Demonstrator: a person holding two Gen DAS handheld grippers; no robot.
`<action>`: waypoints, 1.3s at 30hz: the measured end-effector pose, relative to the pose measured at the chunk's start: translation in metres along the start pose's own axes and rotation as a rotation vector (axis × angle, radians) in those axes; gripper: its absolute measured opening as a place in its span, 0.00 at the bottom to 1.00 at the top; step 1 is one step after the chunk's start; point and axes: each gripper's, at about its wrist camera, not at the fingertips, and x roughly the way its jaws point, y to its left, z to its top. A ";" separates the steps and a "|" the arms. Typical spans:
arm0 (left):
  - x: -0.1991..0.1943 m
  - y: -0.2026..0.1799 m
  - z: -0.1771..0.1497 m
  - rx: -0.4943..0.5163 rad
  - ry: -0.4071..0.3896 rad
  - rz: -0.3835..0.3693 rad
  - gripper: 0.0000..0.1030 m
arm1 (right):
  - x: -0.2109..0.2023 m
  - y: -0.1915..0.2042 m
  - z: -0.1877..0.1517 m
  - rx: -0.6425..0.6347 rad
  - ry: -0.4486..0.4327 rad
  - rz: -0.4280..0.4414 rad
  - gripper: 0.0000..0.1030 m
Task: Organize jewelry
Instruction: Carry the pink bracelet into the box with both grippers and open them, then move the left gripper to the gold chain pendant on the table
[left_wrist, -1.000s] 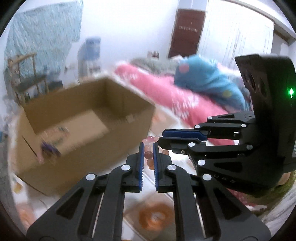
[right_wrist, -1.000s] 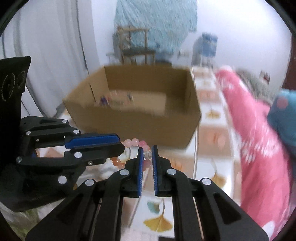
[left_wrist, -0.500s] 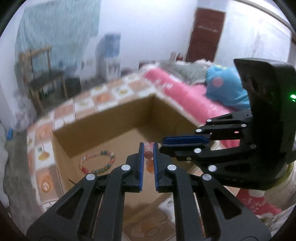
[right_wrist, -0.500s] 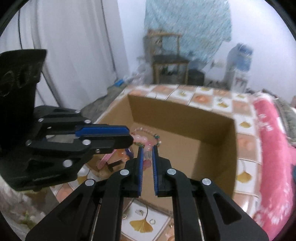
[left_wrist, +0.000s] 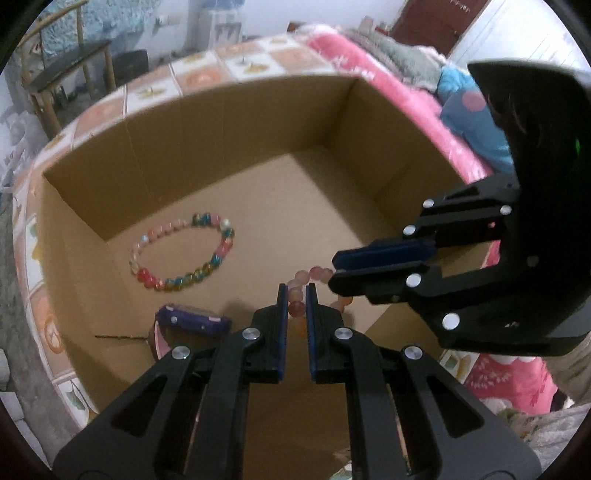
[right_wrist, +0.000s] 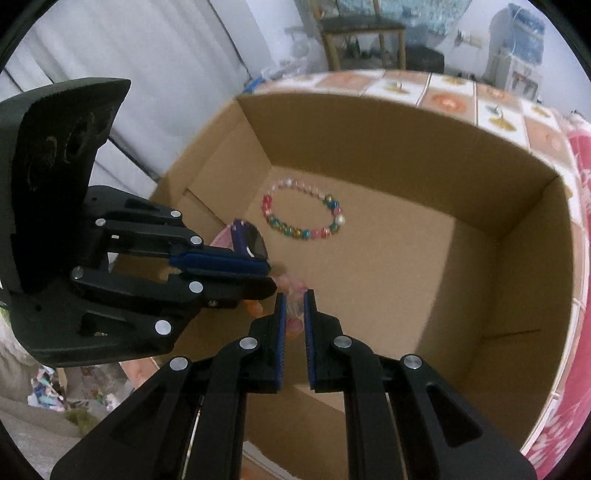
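Pinching one pink bead bracelet (left_wrist: 297, 295) together, both tongs (left (left_wrist: 295, 291), right (right_wrist: 294, 297)), above cardboard box (left_wrist: 221, 122).

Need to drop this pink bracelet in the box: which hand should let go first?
Probably either: left gripper and right gripper both pinch the pink bracelet over the cardboard box. I'd open left first, nearer the multicolored bracelet.

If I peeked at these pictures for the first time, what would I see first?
Two black grippers meet in the middle, the left gripper and right gripper both pinching one pink bead bracelet over a big open cardboard box. On the box floor lies a colourful bead bracelet, and near it a purple watch-like thing by the near wall.
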 end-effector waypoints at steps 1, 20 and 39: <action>0.003 0.002 0.000 -0.006 0.011 0.004 0.08 | 0.003 -0.002 0.001 0.008 0.011 0.011 0.10; -0.052 -0.016 -0.023 -0.011 -0.178 0.061 0.35 | -0.090 -0.008 -0.047 0.108 -0.266 -0.014 0.45; -0.091 -0.070 -0.142 -0.044 -0.355 0.109 0.79 | -0.100 0.013 -0.199 0.294 -0.390 -0.125 0.82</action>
